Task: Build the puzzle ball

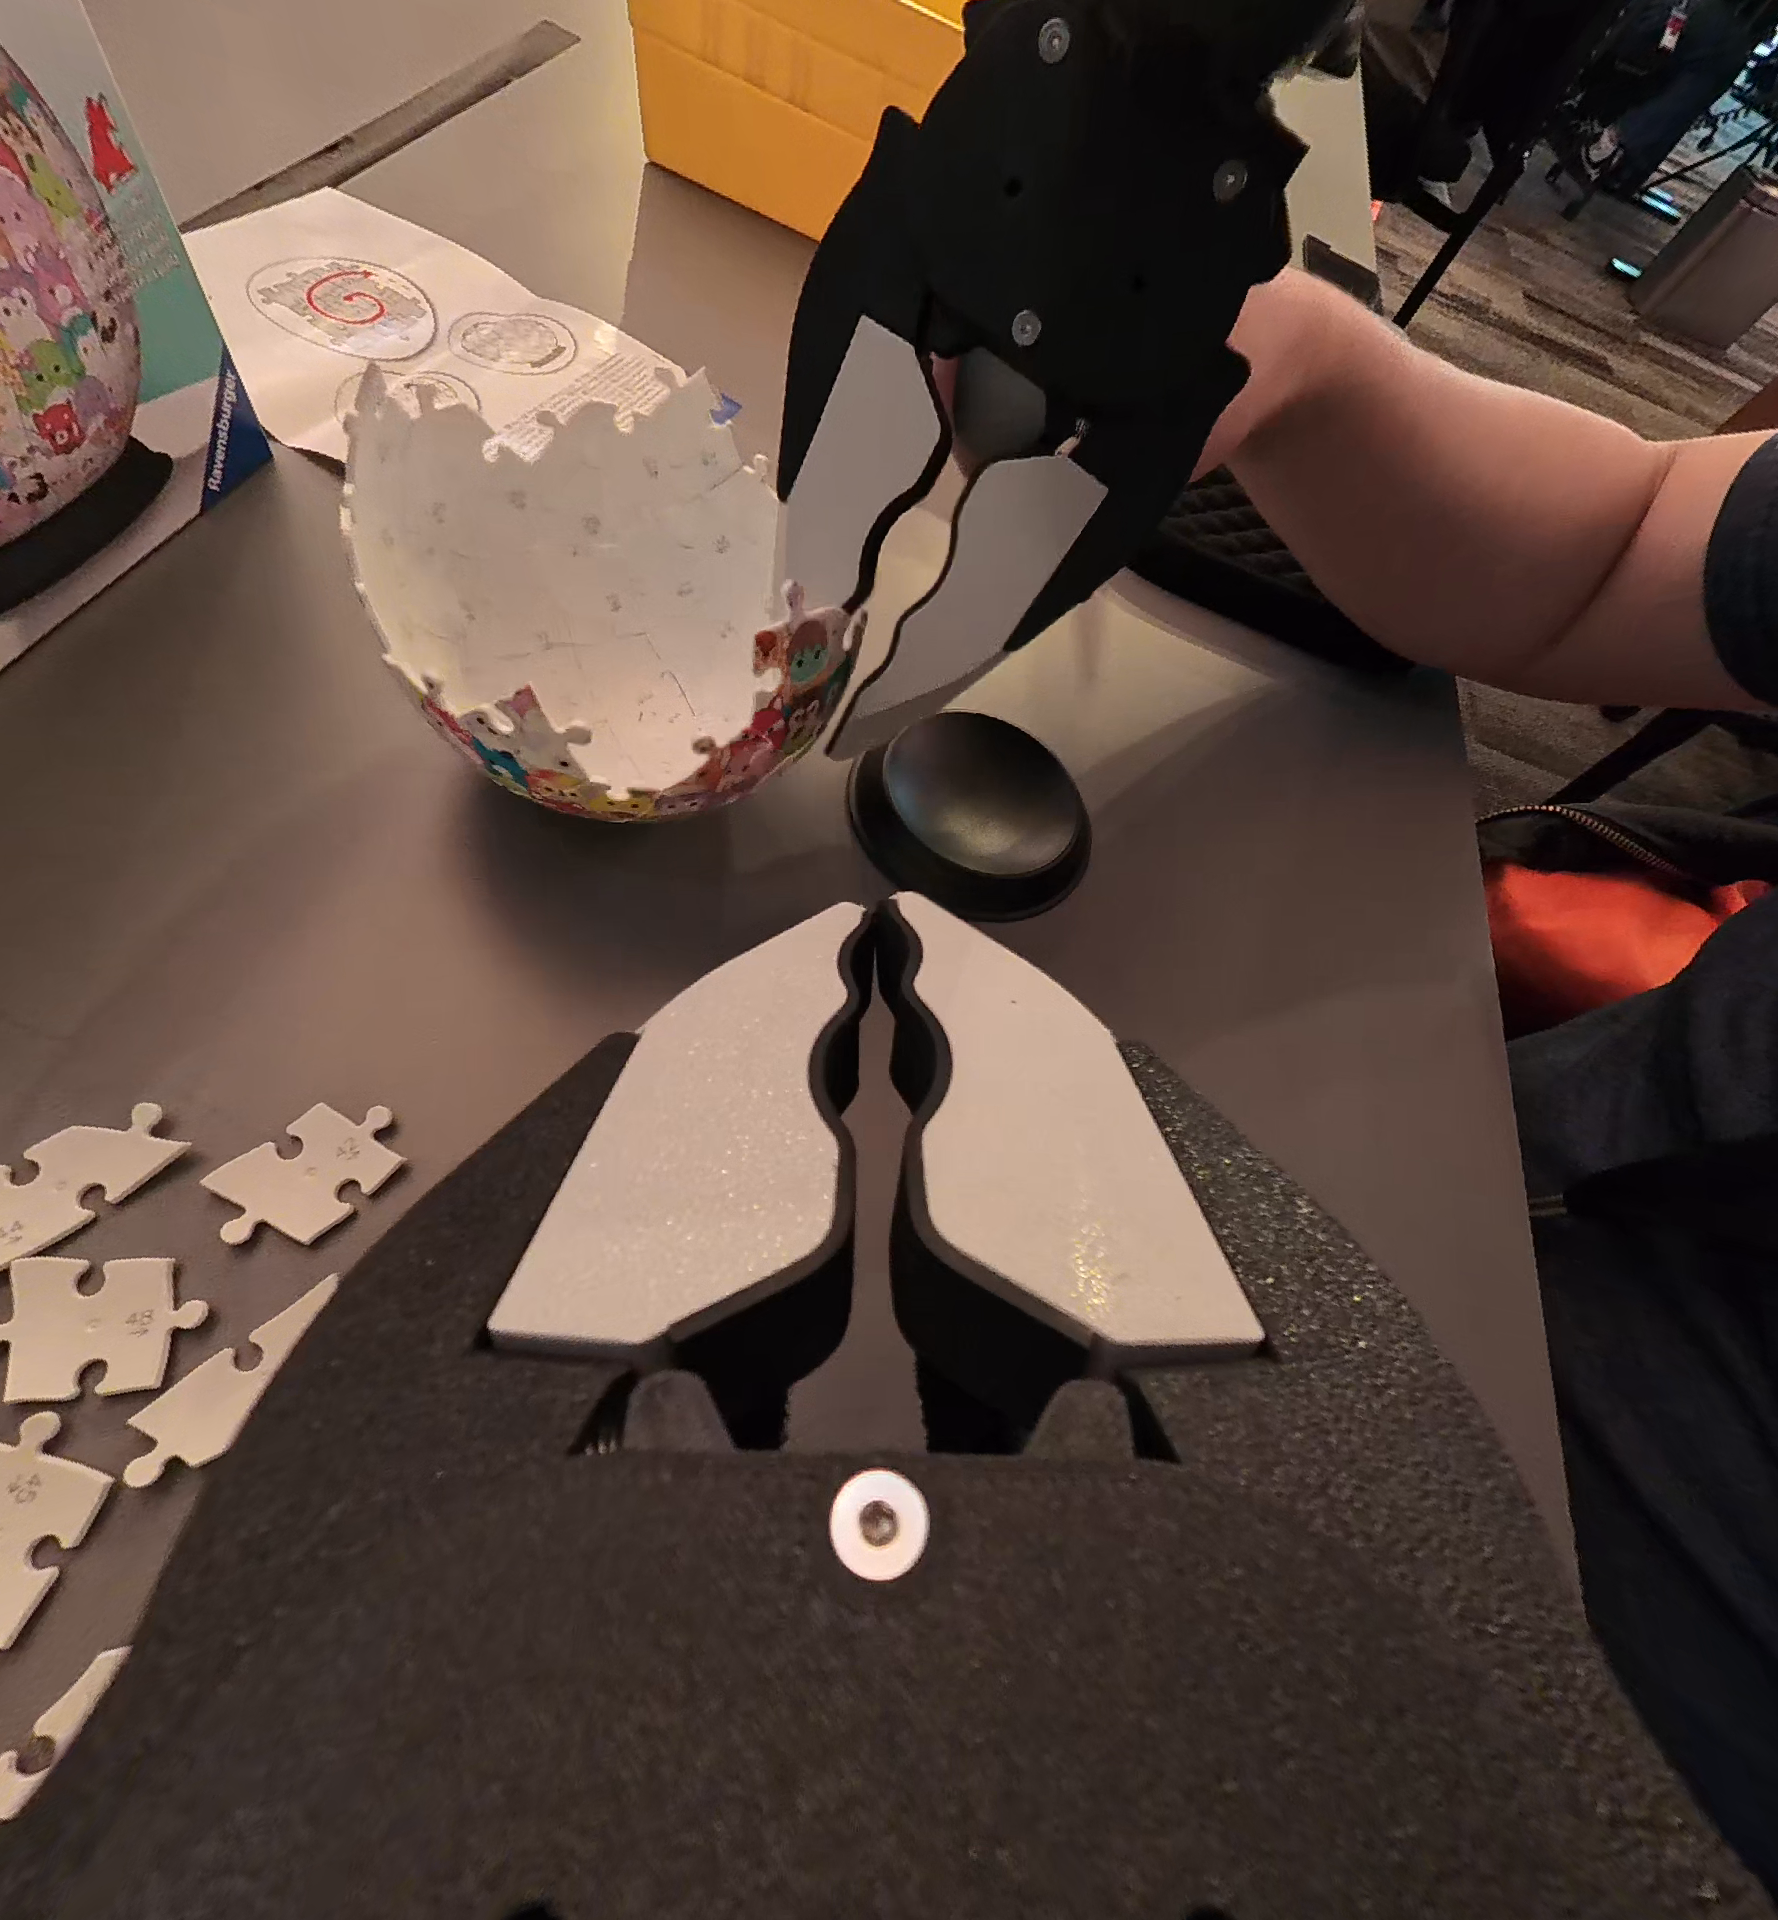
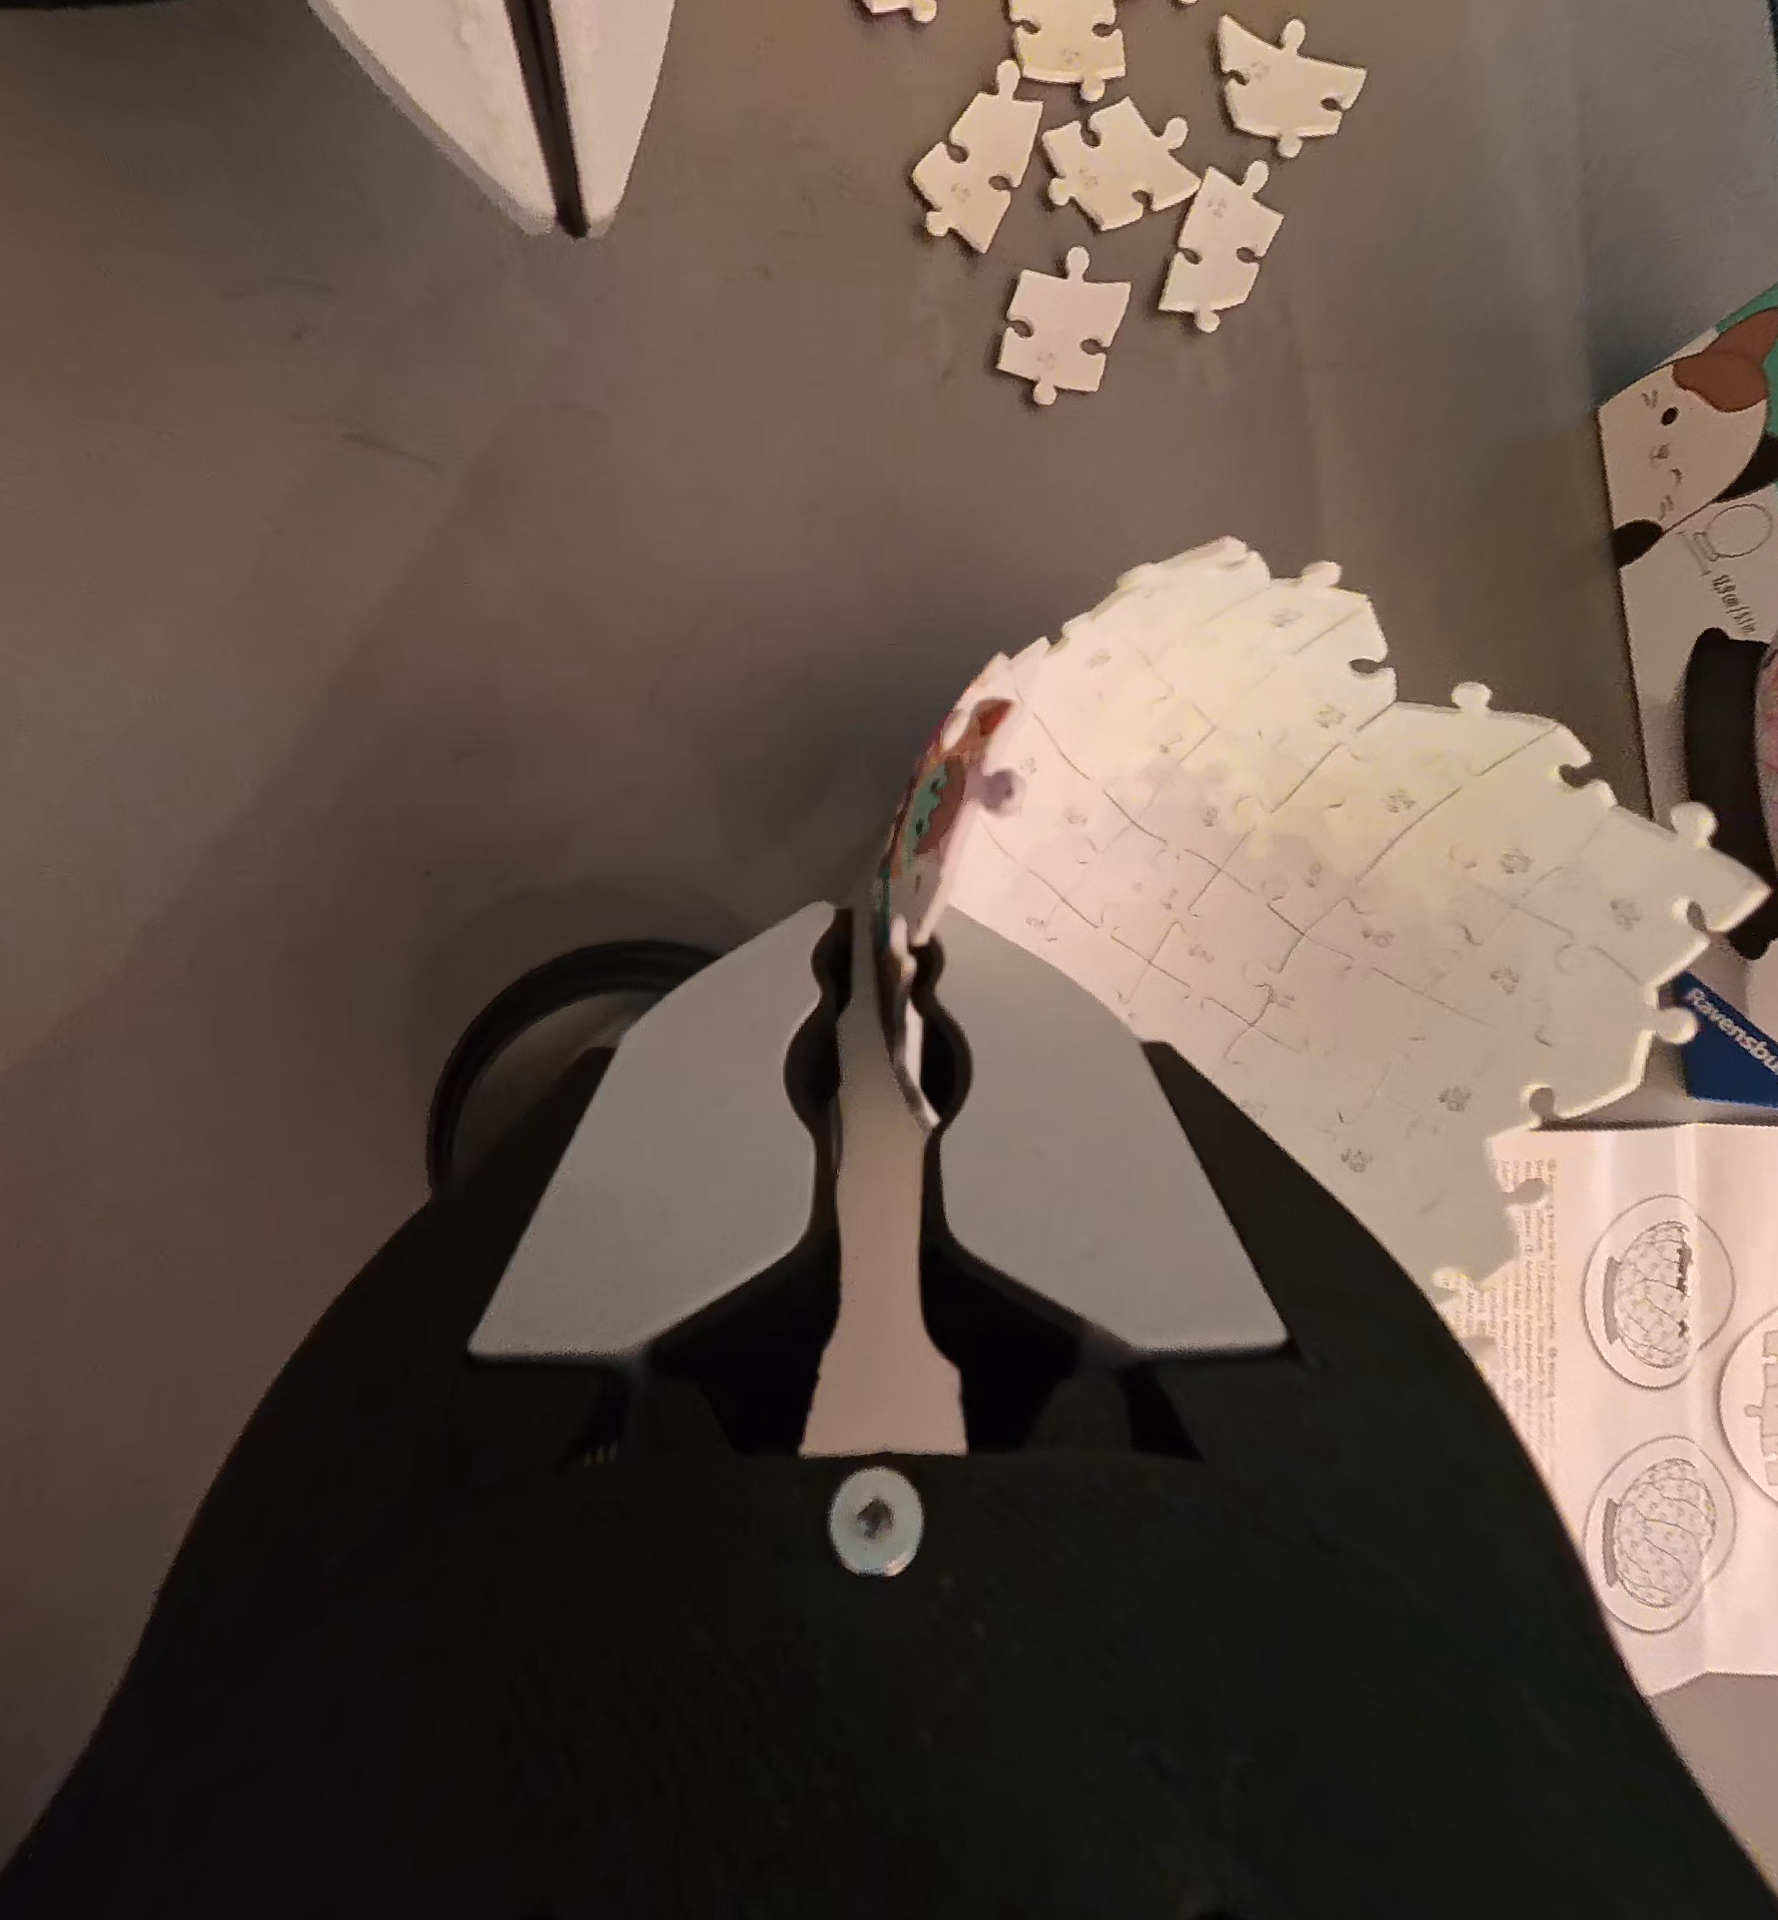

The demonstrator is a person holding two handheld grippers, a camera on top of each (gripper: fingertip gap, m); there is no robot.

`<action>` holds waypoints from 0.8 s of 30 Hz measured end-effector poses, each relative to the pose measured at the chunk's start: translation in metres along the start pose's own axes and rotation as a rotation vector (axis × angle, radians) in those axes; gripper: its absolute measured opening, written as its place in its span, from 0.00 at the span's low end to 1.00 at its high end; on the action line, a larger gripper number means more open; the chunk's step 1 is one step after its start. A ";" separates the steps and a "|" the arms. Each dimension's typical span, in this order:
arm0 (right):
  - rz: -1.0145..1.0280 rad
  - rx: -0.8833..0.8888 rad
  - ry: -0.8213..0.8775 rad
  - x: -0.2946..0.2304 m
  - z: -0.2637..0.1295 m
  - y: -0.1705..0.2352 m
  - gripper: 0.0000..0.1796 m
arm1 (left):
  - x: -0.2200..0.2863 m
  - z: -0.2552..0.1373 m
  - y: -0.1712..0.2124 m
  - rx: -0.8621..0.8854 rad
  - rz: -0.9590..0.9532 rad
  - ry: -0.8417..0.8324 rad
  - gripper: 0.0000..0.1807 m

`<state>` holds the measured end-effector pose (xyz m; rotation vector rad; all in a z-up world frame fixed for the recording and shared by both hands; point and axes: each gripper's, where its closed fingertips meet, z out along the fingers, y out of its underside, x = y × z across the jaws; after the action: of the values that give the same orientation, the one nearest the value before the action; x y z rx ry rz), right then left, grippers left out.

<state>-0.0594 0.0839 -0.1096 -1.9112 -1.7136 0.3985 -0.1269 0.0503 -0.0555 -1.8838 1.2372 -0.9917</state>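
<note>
Left claw closed, empty – right claw gripping puzzle shell rim; loose pieces lower left.

A matte grey table fills the near scene under warm, dim light, with a yellow box at its far edge and patterned carpet far right.

**Colours and patterns on the grey table**

Showing plain white inside the half-built puzzle shell, with a crowd of bright cartoon animals in pink, yellow, green and red along its outer band. Lying white, loose pieces near the table's left edge. Standing glossy black, a round stand. Wearing teal, blue and multicoloured animal print, the box at the far left corner.
</note>
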 end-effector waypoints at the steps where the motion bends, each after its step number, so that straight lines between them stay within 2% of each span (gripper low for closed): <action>1: -0.001 -0.007 0.000 0.000 0.000 0.001 0.08 | 0.001 0.001 0.001 -0.003 -0.003 0.004 0.00; 8: -0.001 -0.014 -0.012 -0.002 -0.010 0.009 0.12 | 0.004 0.012 0.011 -0.045 0.057 0.016 0.00; 19: -0.008 0.028 0.006 0.001 -0.008 0.004 0.11 | -0.003 0.020 0.022 -0.057 -0.006 0.030 0.00; 24: -0.039 -0.008 0.003 -0.001 -0.002 0.004 0.07 | -0.005 0.023 0.027 -0.072 -0.012 0.028 0.00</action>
<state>-0.0551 0.0829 -0.1109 -1.8798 -1.7508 0.3741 -0.1200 0.0487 -0.0909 -1.9405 1.2948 -0.9953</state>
